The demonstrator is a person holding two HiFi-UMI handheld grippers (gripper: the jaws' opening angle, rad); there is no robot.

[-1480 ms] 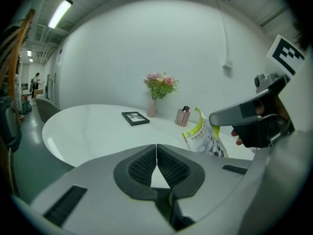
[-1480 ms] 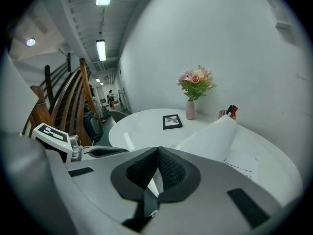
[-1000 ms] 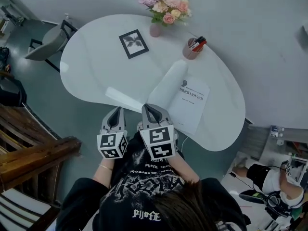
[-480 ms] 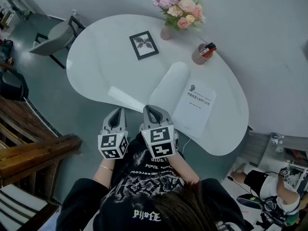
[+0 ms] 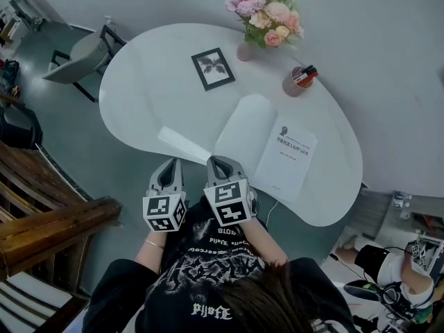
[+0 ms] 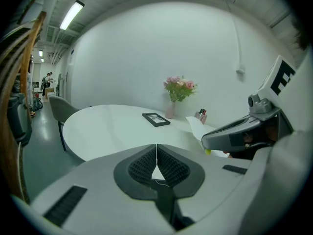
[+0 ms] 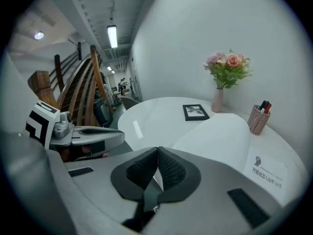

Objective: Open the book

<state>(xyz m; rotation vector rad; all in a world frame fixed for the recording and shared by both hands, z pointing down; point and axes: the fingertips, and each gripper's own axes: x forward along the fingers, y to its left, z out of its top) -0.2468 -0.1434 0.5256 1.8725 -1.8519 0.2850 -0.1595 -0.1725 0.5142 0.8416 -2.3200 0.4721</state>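
The white rounded desk (image 5: 152, 96) filled my view against a pale wall. The book (image 5: 288, 158) lay on it at 2 o'clock from my claws, a blank leaf spread left, the printed title page right. Beyond it stood a pen cup (image 5: 295, 83). A picture frame (image 5: 213, 68) lay at 12, a vase of flowers (image 5: 267, 19) at 1 and a chair (image 5: 76, 55) at 10. My left claw (image 5: 168, 164) and right claw (image 5: 218, 161) hung side by side at the near edge, each pressed together on nothing.
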